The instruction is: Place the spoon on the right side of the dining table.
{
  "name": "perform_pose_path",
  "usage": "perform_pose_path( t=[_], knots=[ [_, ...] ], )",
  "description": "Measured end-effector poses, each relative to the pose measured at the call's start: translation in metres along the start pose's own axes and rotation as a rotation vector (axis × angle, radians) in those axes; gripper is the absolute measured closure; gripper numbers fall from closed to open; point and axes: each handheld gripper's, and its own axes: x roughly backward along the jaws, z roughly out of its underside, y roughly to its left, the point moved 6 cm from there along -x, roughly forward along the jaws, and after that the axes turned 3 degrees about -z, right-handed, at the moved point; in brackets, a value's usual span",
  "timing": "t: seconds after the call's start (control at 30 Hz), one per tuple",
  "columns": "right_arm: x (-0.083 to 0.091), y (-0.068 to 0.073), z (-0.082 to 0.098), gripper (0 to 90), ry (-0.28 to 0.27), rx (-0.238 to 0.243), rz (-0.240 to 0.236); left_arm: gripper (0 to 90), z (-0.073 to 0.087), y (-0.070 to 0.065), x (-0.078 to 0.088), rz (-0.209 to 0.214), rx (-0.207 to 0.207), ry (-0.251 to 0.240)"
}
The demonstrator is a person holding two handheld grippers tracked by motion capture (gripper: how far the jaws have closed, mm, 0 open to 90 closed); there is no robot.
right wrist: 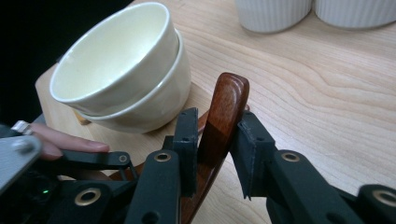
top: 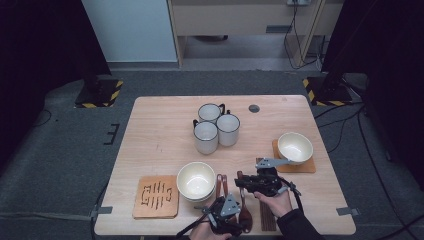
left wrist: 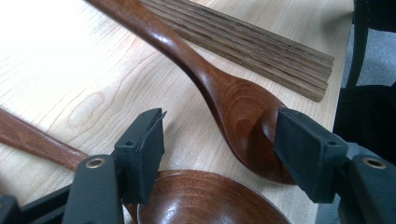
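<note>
Dark brown wooden spoon (right wrist: 226,107), lying on the pale wooden table (top: 160,130); handle tip rising between the jaws of the right gripper (right wrist: 215,126) and pinched there, one pad against each flank of the handle. Right hand (top: 274,201) behind the gripper, palm down, forearm entering from the near edge, jaws levelled low across the tabletop.

Broad bowl end of the same spoon just inside the right-hand jaw of the left gripper (left wrist: 219,135); jaws spread wide, the opposite pad well apart from the wood. Left gripper held low at the near table edge, tilted down toward the surface.

Second brown spoon bowl (left wrist: 205,200) directly beneath the left gripper's jaws; slim brown handle (left wrist: 32,140) outside its left-hand jaw; bundle of dark wooden chopsticks (left wrist: 243,42) beyond the jaw tips.

Two cream ceramic bowls (right wrist: 126,70), one nested inside the other, just beyond and left of the right gripper's jaws. Further out in the high view: slotted square wooden coaster (top: 155,196) beside the stack; single cream bowl (top: 295,146) seated on a plain wooden coaster (top: 310,166); three white ribbed mugs (top: 216,127) clustered, touching, at mid-table.
</note>
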Motion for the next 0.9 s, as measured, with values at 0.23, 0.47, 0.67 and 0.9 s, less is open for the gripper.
perform_pose_path(
  t=[0.23, 0.47, 0.67, 0.9],
  knots=[
    [0.008, 0.001, -0.004, 74.8, -0.036, -0.013, -0.033, 32.8, 0.0, 0.004, 0.001, -0.008, 0.022, -0.001],
    [0.014, 0.004, -0.007, 77.2, -0.063, -0.03, -0.069, 32.9, 0.0, 0.005, 0.001, -0.008, 0.039, -0.002],
    [0.018, 0.005, -0.009, 79.2, -0.088, -0.046, -0.089, 33.0, 0.0, 0.006, 0.001, -0.011, 0.041, -0.002],
    [0.023, 0.006, -0.012, 83.9, -0.124, -0.077, -0.117, 34.3, 0.0, 0.007, 0.001, -0.019, 0.029, 0.0]
  ],
)
